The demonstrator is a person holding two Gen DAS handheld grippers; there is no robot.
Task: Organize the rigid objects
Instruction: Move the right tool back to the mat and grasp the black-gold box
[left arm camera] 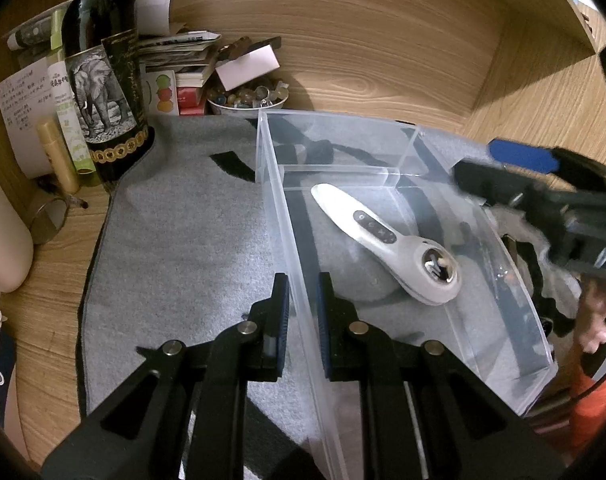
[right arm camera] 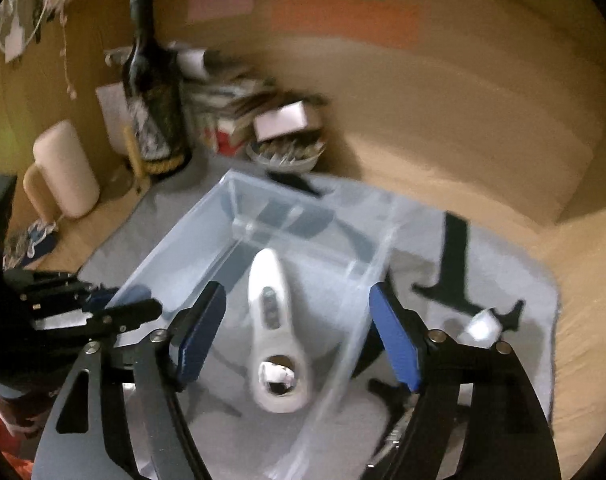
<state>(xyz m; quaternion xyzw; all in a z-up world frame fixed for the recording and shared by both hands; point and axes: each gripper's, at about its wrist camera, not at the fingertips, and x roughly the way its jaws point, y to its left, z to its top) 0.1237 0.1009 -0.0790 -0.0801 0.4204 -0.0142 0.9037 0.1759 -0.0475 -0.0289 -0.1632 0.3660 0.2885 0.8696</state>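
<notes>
Jaws of left gripper (left arm camera: 303, 308) pinch clear plastic bin (left arm camera: 519, 300) wall; right gripper (right arm camera: 299, 332) spread

Left gripper (left arm camera: 303, 292) is reaching forward and angling downward, its jaws drawn close together and straddling a thin clear wall, one blue pad on each side; whether the pads are actually pressing on it cannot be told. Right gripper (right arm camera: 297, 328) is hovering higher, tilting down, with its jaws spread wide and nothing sitting between the blue pads. In the left wrist view the right gripper is showing at the right edge, blurred, with part of the person's hand (left arm camera: 593, 320) showing beneath it.
</notes>
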